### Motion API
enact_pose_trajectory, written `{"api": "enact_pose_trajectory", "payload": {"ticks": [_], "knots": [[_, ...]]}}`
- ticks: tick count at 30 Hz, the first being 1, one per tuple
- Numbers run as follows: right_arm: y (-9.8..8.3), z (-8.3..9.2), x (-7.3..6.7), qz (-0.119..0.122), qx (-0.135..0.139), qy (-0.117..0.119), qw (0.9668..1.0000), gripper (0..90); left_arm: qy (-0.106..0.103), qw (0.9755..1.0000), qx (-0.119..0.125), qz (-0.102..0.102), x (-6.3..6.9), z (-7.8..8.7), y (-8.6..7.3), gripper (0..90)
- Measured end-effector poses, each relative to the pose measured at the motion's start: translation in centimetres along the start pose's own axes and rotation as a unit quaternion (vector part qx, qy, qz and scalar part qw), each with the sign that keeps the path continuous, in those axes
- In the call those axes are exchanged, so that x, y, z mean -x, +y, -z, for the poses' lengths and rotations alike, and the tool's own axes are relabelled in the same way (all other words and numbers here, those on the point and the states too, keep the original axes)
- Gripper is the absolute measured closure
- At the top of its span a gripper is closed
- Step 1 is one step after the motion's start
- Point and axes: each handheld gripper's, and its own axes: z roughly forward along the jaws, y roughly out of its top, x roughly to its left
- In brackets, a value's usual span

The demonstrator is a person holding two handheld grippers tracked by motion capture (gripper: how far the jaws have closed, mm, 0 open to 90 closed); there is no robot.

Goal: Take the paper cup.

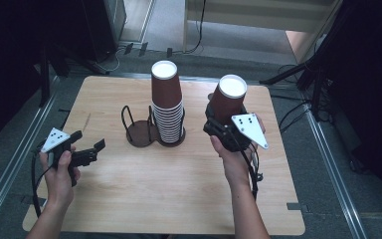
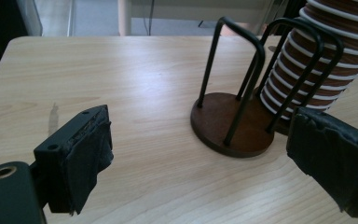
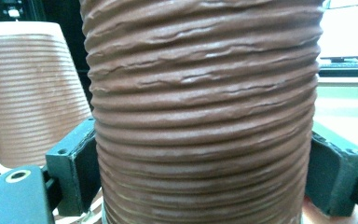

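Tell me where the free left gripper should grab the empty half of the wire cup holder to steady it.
Grip an upright loop of the black wire holder, closing the open left gripper across a single rod, probably from the holder's left. The cup stack fills its right ring, and the right gripper holds a cup beyond that.

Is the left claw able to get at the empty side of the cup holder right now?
Probably yes: the left claw is open, and bare table lies between it and the empty ring.

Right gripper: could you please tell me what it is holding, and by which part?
The right gripper holds an upside-down brown paper cup, clamped across its ribbed side wall.
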Motion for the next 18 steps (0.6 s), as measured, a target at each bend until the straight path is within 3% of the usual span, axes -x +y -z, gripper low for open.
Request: {"api": "enact_pose_trajectory", "payload": {"ticks": [8,18], "knots": [[-1.8,0.6,-0.1,-0.003,-0.015,0.001,0.9999,13.4,-0.012,0.9998,0.010,-0.014,2.0,-1.1,1.3,7.4],[-3.8,1.1,-0.4,0.012,-0.034,0.002,0.9994,13.2,-0.027,0.9991,0.019,-0.028,4.0,-2.0,2.4,7.4]]}}
